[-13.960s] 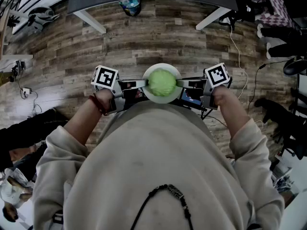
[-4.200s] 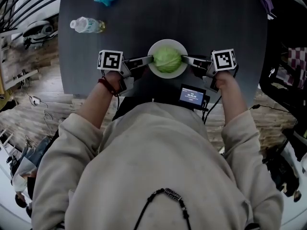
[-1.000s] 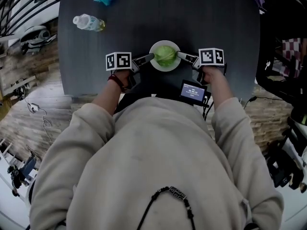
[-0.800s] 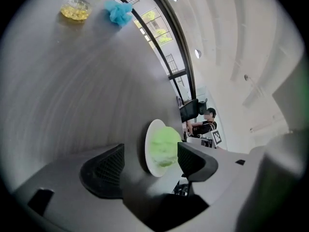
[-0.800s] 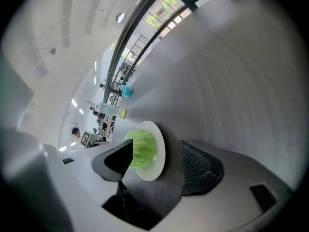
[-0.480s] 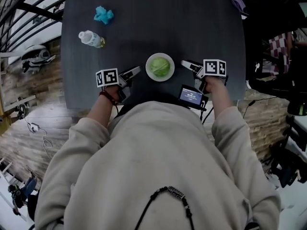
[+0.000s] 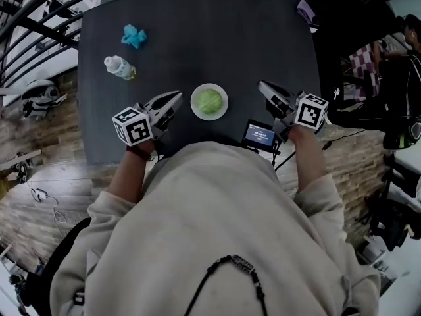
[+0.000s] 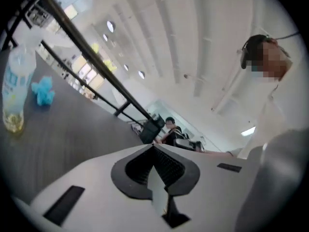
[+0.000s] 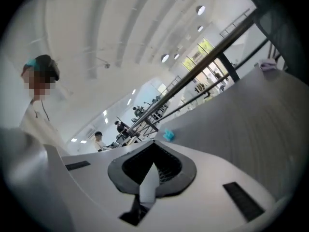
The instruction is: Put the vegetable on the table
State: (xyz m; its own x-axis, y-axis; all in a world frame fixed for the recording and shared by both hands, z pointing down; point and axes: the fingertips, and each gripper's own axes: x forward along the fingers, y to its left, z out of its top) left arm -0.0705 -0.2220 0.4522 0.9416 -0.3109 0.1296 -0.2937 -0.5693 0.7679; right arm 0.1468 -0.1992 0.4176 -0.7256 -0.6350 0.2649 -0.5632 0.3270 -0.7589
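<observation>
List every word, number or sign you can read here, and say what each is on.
No text can be read in full.
Small screen: lit lines, too small to read.
Bottle label: blurred, unreadable.
Left marker cube and right marker cube: black-and-white square patterns only, no words.

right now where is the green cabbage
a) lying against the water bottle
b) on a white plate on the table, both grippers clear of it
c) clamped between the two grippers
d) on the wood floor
B: the cabbage sits on the white plate on the dark table, with the left gripper and right gripper off to either side, jaws shut on nothing.
</observation>
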